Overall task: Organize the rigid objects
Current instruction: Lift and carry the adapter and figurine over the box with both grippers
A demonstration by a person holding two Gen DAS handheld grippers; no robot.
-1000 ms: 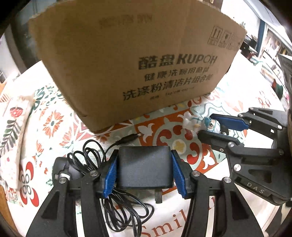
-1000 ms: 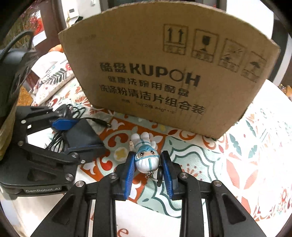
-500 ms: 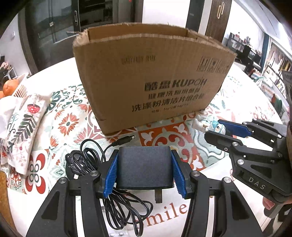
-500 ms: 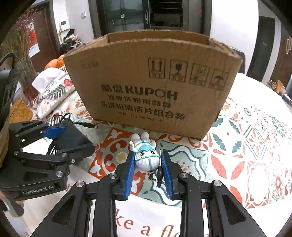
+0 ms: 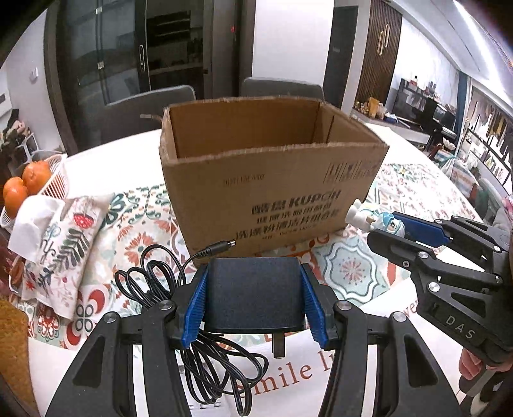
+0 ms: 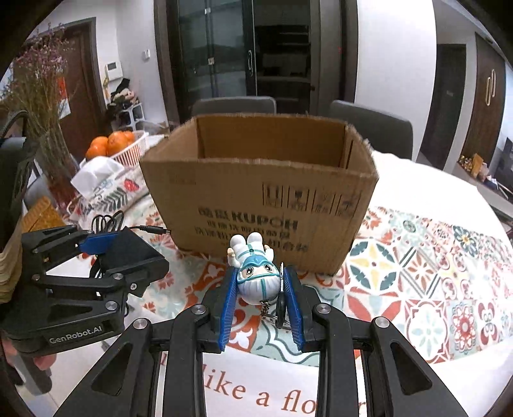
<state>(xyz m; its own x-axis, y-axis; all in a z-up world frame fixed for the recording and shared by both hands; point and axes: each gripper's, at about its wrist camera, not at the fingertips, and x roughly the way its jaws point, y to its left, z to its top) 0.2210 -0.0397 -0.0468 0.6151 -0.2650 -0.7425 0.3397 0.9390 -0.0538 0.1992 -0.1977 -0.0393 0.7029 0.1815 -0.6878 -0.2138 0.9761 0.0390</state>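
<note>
Two grippers I hold raised before the open brown cardboard box (image 5: 269,179) at twelve o'clock: left gripper (image 5: 255,300) clamps a black power adapter (image 5: 255,295), right gripper (image 6: 261,290) pinches a white-and-teal toy figurine (image 6: 256,276).

A round desk (image 5: 121,154) with a white top carries a patterned cloth (image 6: 416,256) of tile-like motifs in red, teal and cream. Two grey chairs (image 6: 234,104) stand behind it. Beyond them rises a dark glass-fronted cabinet (image 6: 256,48) next to a white wall (image 6: 394,57). At the left a dark wooden door (image 6: 81,96) stands beside a small wall panel (image 6: 113,70). At the right is a brown wardrobe (image 5: 383,48) with gold handles. Further right, a long room holds shelving (image 5: 487,144) with what may be hanging items, too blurred to tell. A strip of ceiling light (image 5: 474,22) glows overhead.
</note>
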